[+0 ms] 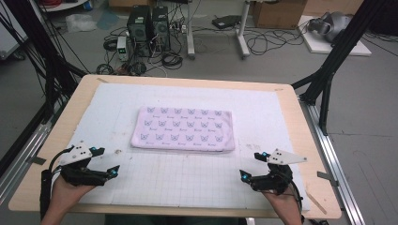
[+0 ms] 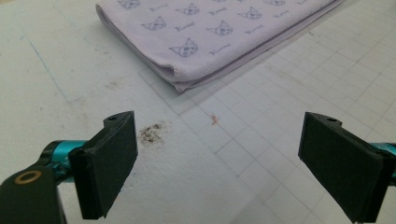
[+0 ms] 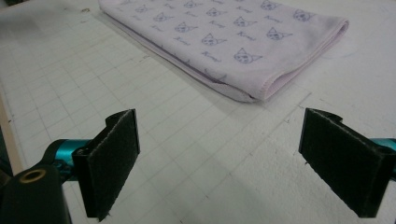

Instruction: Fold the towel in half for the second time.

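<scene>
A folded lilac towel [image 1: 183, 128] printed with small cat faces lies flat in the middle of the white gridded mat [image 1: 187, 183]. My left gripper [image 1: 106, 161] rests near the mat's front left, open and holding nothing, a short way from the towel's near left corner [image 2: 180, 84]. My right gripper [image 1: 252, 165] sits near the front right, also open and holding nothing, just short of the towel's near right corner [image 3: 261, 93]. In each gripper view both black jaws stand wide apart over bare mat.
The mat covers a wooden table [image 1: 300, 136]. A dark smudge [image 2: 152, 133] marks the mat ahead of the left gripper. Beyond the table, computer towers [image 1: 148, 28], cables and black frame legs [image 1: 328, 70] stand on the floor.
</scene>
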A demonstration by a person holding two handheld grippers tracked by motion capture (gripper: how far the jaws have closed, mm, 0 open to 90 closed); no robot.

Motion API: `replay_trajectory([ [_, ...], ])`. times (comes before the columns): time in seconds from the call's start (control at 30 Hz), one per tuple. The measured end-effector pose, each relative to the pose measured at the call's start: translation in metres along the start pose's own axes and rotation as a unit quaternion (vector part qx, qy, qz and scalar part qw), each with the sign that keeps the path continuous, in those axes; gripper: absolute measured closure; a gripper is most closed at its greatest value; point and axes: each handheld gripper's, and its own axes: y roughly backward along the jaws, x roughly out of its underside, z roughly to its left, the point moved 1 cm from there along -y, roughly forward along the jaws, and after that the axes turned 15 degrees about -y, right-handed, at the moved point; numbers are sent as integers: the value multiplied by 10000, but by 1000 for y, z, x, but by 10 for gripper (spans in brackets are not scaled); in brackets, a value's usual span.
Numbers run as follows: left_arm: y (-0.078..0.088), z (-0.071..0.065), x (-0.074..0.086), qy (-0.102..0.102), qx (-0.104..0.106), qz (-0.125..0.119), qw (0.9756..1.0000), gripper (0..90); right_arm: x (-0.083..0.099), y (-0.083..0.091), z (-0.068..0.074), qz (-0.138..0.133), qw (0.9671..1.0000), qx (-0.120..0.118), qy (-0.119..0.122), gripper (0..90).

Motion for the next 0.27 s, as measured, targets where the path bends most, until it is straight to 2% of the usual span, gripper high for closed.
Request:
replay_trajectory([
  [0.27, -2, -1, -2, -23, 3, -10, 10000, 123, 0, -3, 1, 11, 10000, -13, 47, 116],
])
